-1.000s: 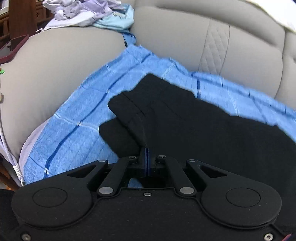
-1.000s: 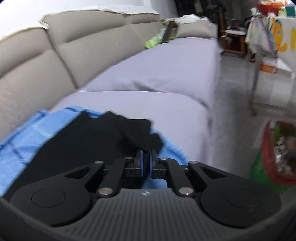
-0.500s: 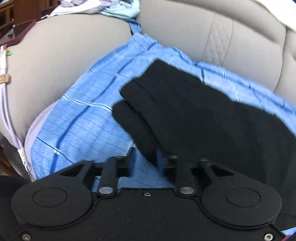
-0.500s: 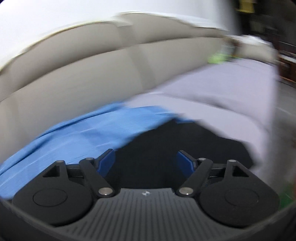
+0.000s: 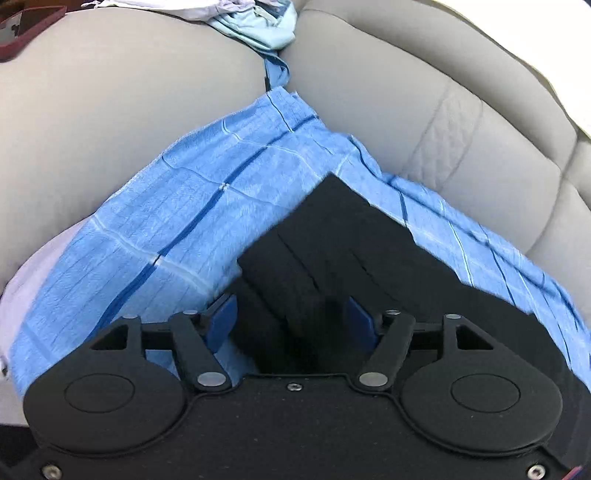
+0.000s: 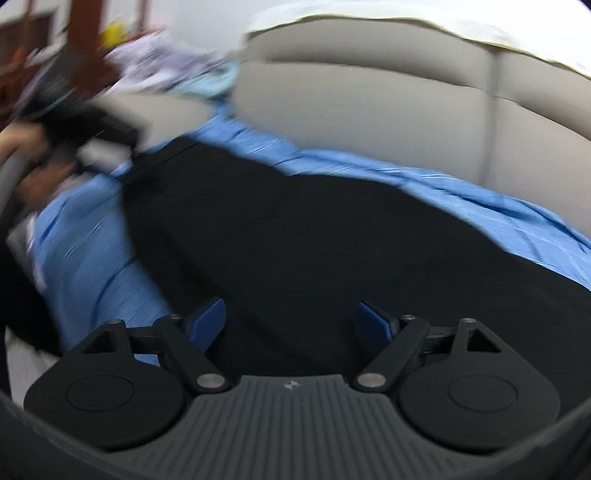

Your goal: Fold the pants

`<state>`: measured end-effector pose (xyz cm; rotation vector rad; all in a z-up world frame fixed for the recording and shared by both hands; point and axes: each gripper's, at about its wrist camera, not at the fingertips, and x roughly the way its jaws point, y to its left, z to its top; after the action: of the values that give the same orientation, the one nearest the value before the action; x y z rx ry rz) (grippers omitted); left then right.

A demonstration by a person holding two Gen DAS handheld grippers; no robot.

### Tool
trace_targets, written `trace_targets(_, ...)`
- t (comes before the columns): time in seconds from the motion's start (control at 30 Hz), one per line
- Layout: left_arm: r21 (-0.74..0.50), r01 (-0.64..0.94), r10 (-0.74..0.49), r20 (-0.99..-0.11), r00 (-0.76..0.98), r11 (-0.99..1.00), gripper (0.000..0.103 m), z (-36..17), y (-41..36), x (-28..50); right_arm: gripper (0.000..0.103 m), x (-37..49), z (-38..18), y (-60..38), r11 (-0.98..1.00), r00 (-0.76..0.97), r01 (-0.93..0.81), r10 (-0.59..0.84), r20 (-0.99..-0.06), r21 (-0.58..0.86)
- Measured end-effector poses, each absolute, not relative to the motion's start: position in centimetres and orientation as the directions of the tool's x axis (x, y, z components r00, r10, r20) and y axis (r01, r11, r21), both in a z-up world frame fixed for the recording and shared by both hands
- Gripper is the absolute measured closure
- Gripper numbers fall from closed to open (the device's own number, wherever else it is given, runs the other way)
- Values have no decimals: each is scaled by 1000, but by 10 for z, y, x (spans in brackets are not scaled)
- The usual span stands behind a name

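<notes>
Black pants (image 5: 354, 251) lie folded flat on a blue checked cloth (image 5: 207, 206) spread over a beige sofa. In the left wrist view the layered end of the pants sits right in front of my left gripper (image 5: 291, 319), which is open, its blue pads on either side of the fabric edge. In the blurred right wrist view the pants (image 6: 295, 229) stretch as a long black band across the cloth (image 6: 480, 195). My right gripper (image 6: 293, 321) is open above the fabric and holds nothing.
The sofa's backrest (image 5: 461, 122) rises behind the cloth and its armrest (image 5: 110, 110) is on the left. A heap of pale clothes (image 5: 255, 22) lies on top of the armrest. The person's hand with the other gripper shows blurred in the right wrist view (image 6: 55, 147).
Both grippers were shut on the pants one second ago and have opened, leaving the pants on the cloth. The right gripper has swung round to the left, towards the armrest.
</notes>
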<state>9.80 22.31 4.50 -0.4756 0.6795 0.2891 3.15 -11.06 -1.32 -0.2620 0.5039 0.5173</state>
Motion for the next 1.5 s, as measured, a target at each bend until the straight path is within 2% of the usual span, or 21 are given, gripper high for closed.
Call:
trace_targets(0.13,-312,-426,139,-646,750,849,53,42,226,112,16,33,-25,-94,837,783,-506,345,-517,-208)
trace_targets(0.37,-346,-438,127,-647,752,830,55,35,237,122,20,35,-25,-96,868,845,-423,274,-459,-260)
trace_targets(0.4,-338,-442,137,-645,752,831,66,34,237,122,21,35,-29,-94,864,851,-414,256,-459,-286)
trace_targets(0.43,-332,-446,152,-636,757,831,85,35,235,121,22,39,-32,-92,862,853,-412,250,-459,-296)
trace_targets(0.47,-324,-450,168,-626,762,832,86,37,232,118,26,37,-34,-93,866,857,-409,257,-447,-288)
trace_targets(0.5,-300,-451,194,-612,767,841,87,42,227,114,52,38,-33,-94,864,847,-427,279,-453,-267)
trace_targets(0.53,-275,-444,212,-596,775,853,88,49,222,110,101,39,-31,-92,854,827,-460,312,-468,-242)
trace_targets(0.63,-240,-415,233,-543,807,878,89,74,211,93,100,25,-15,-83,819,823,-494,332,-462,-291)
trace_targets(0.73,-220,-405,245,-519,819,888,89,88,213,74,100,12,3,-90,824,811,-511,367,-455,-246)
trace_targets(0.87,-180,-436,251,-604,757,882,88,69,223,71,101,-1,-8,-101,798,758,-559,384,-527,-224)
trace_targets(0.97,-199,-487,227,-696,681,850,85,44,234,74,99,-3,-27,-94,757,704,-611,387,-595,-231)
trace_targets(1.0,-209,-492,222,-700,679,845,85,40,236,72,93,-5,-26,-93,743,708,-620,389,-589,-253)
trace_targets(1.03,-225,-490,217,-691,690,842,81,40,237,69,69,-5,-23,-92,726,697,-637,399,-596,-259)
trace_targets(1.07,-239,-484,212,-679,703,842,79,41,238,67,65,-5,-18,-95,718,685,-651,415,-599,-247)
trace_targets(1.1,-253,-476,204,-668,716,842,74,42,239,64,47,-2,-12,-98,715,669,-664,434,-604,-221)
trace_targets(1.13,-265,-471,198,-659,725,841,61,44,240,62,30,2,-4,-102,716,655,-671,452,-606,-192)
trace_targets(1.17,-269,-473,202,-654,729,839,51,44,242,61,26,7,4,-106,719,644,-676,469,-605,-162)
trace_targets(1.23,-265,-482,217,-646,732,835,49,46,245,56,21,19,22,-117,728,631,-677,496,-597,-111)
trace_targets(1.3,-279,-477,208,-641,739,833,42,47,250,52,16,39,37,-122,756,653,-649,496,-573,-85)
trace_targets(1.37,-325,-459,171,-633,755,827,21,46,256,51,13,59,51,-132,806,702,-588,468,-537,-66)
trace_targets(1.5,-397,-449,106,-643,758,801,20,36,263,65,11,121,60,-138,919,799,-393,345,-493,6)
